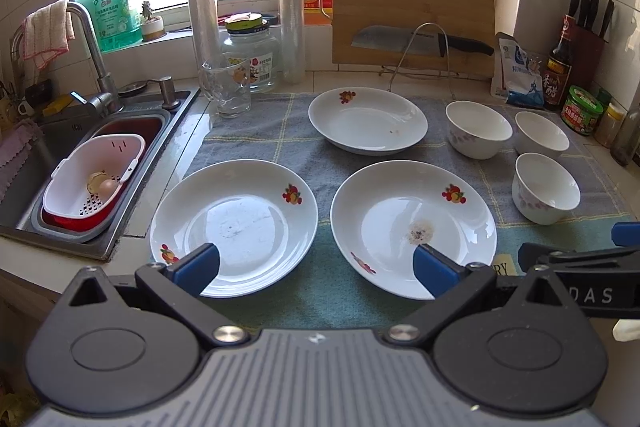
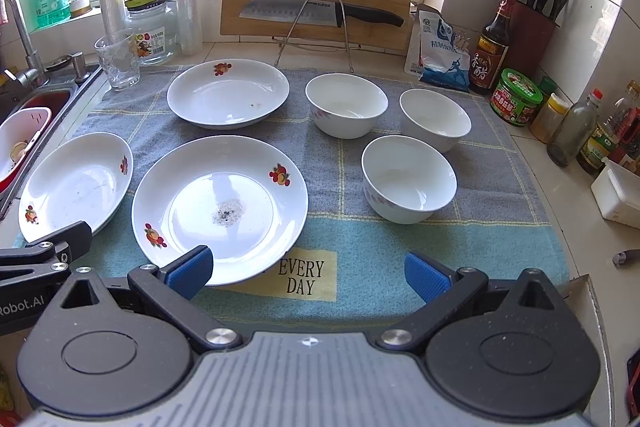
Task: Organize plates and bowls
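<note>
Three white plates with fruit prints lie on a checked towel (image 1: 312, 155): a near-left plate (image 1: 234, 223), a near-middle plate (image 1: 412, 227) with a grey smudge, and a far plate (image 1: 368, 119). Three white bowls stand right of them: a far bowl (image 1: 478, 129), a right bowl (image 1: 542, 133) and a near bowl (image 1: 546, 187). My left gripper (image 1: 316, 269) is open and empty, hovering over the near edges of the two near plates. My right gripper (image 2: 308, 275) is open and empty above the towel's front, right of the smudged plate (image 2: 220, 207) and short of the near bowl (image 2: 408, 179).
A sink (image 1: 80, 155) with a white basket lies at the left. Behind the towel stand a glass (image 1: 226, 89), a jar (image 1: 250, 55), a cutting board (image 1: 412, 11) with a knife, and bottles (image 2: 494, 43) and jars along the right wall. A white box (image 2: 618, 193) sits at the right.
</note>
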A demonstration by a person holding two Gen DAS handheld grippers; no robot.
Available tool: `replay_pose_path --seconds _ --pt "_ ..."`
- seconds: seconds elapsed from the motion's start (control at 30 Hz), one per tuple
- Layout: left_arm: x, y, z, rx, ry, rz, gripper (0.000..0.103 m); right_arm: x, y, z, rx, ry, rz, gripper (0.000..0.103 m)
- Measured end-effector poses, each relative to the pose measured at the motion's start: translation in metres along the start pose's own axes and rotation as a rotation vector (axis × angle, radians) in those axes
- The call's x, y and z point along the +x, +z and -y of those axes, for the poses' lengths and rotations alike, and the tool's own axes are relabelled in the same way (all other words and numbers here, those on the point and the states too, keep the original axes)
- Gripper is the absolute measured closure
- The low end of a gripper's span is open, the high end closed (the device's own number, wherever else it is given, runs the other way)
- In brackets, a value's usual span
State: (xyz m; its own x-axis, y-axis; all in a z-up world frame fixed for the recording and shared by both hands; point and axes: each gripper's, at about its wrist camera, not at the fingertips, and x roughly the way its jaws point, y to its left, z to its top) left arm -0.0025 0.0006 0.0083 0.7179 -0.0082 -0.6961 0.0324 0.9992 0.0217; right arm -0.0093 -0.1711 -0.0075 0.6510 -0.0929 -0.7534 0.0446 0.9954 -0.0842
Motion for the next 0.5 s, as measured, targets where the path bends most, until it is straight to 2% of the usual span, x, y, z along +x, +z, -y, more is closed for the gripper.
replay_pose_path --seconds 0.5 --pt "-0.0006 0.0001 0.0013 -0.005 0.000 -0.001 0.001 0.0023 0.0030 0.0020 -0.007 0.001 -0.002 0.000"
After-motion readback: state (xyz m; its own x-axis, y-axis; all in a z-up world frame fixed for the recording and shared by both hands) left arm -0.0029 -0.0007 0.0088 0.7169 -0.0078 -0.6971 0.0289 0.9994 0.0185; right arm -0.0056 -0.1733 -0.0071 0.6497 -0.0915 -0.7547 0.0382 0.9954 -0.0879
